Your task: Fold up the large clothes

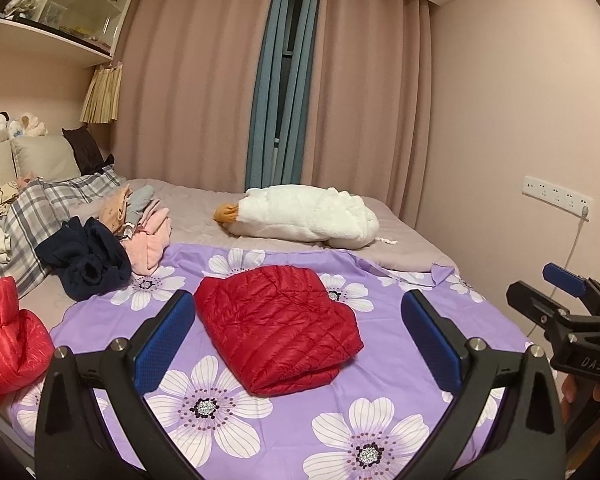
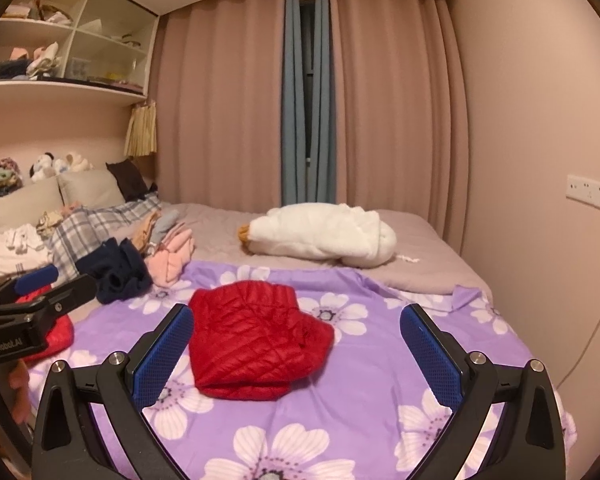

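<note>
Folded red jacket (image 2: 256, 344) lies on a purple flowered sheet (image 2: 364, 392) spread over a bed.

The right gripper (image 2: 296, 356) hangs above the sheet, blue-padded jaws spread wide and holding nothing. The left gripper (image 2: 36, 300) shows at the left edge, over another red garment (image 2: 56, 336). A white plush duck (image 2: 324, 236) rests near the closed pink curtains (image 2: 220, 100).

Home bedroom: bed (image 1: 400, 240) with floral purple sheet (image 1: 284, 408), pillows (image 1: 44, 158), plush toys (image 1: 12, 128), full-length pink curtains (image 1: 188, 80), wall shelves (image 2: 60, 40) with clutter, clothes piles (image 1: 112, 240).
</note>
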`<state>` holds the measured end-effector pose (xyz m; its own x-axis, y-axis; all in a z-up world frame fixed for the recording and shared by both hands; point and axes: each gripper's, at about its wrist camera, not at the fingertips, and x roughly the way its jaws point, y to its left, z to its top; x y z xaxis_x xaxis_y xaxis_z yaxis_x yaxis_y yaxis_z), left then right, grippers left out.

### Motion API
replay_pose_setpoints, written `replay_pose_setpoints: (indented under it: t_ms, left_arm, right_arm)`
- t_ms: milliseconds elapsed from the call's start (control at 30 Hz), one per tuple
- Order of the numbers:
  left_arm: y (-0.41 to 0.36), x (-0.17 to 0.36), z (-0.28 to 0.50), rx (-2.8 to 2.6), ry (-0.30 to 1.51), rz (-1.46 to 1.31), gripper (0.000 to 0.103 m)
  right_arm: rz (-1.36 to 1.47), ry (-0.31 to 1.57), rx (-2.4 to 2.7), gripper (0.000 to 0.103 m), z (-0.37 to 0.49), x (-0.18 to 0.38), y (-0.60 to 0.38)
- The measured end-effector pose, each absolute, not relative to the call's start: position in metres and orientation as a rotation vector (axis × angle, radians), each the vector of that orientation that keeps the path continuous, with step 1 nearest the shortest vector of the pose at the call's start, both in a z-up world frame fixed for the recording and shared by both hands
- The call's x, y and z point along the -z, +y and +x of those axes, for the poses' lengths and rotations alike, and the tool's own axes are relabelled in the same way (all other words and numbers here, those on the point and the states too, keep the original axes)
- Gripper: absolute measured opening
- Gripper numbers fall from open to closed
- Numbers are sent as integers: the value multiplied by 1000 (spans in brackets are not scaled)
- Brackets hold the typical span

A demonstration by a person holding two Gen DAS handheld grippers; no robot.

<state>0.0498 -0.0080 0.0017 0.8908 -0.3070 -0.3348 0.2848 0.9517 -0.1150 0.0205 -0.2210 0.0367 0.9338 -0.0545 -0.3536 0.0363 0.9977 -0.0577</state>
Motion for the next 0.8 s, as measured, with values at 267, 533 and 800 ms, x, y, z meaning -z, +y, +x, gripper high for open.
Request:
replay_pose_setpoints:
  t_ms: [267,533,800]
  left_arm:
    - [-14,-2,45,283,327,-19,103]
    - [-10,-5,44,285,315,-36,103]
    - [-12,-5,43,286,306,-41,103]
  right_arm:
    - [-37,380,66,102,23,-35,-225]
    - [-45,390,64,102,23,-33,-225]
    - [-43,394,73,102,24,-32,-228]
